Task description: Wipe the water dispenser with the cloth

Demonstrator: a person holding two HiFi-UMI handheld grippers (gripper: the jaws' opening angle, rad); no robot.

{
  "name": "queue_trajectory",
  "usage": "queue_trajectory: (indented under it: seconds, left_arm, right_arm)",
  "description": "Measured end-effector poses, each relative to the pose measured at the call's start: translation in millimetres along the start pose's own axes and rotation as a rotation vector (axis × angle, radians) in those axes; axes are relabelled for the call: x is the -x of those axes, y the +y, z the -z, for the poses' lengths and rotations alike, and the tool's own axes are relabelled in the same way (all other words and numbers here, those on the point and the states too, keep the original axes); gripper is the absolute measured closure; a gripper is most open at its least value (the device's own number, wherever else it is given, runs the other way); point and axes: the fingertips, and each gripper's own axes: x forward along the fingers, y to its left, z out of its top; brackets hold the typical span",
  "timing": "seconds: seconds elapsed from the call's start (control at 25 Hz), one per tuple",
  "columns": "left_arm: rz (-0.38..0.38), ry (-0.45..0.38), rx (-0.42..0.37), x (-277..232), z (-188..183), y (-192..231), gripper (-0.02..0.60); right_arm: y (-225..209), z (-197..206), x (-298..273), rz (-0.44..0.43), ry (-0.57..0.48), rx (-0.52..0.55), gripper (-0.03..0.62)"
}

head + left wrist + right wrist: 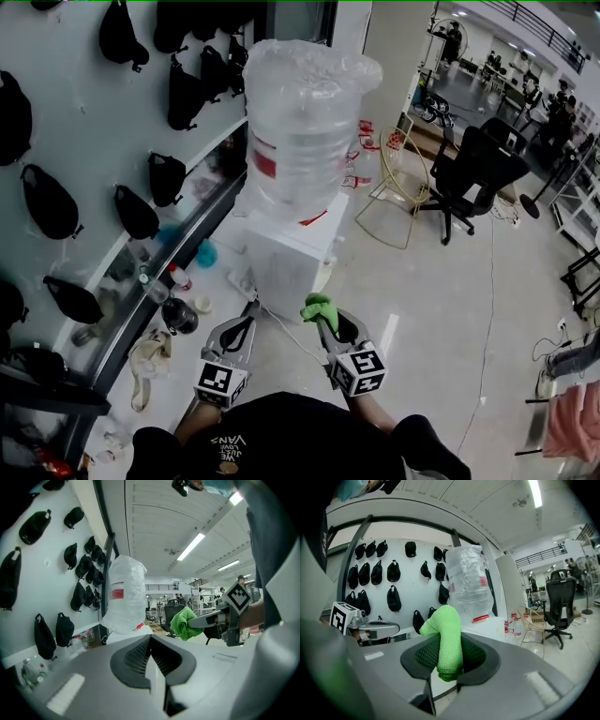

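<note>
So the right hand-held gripper point(322, 319) has its jaws clamped on the green cloth point(317, 307), with a good wad poking out past the tips. The left hand-held gripper point(251, 309) is pinched together with nothing in it, hanging just beside the other one at its 9 o'clock. The water dispenser point(286, 258) sits at 12 o'clock from both, on the floor against the wall, with the big wrapped bottle point(305, 122) on top. The cloth is near the white cabinet's front, and I don't think it's touching yet.

If it were me, I'd lead with that loose wad so fabric meets the cabinet, not the metal tips. I'd keep the squeeze firm so the cloth doesn't drag out mid-stroke. I'd go with long, even passes across the front, pressing lightly, because that top-heavy bottle probably won't like being shoved. The free gripper could brace the cabinet's side.
</note>
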Motion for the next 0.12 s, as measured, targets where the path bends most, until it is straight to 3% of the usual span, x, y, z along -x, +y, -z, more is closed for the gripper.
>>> queue_trajectory:
  seconds: [0.12]
  left_arm:
    - [-0.007, -0.002, 0.001, -2.4, 0.4, 0.0, 0.580]
  right_arm:
    - [-1.5, 2.2, -1.2, -0.008, 0.005, 0.006, 0.487]
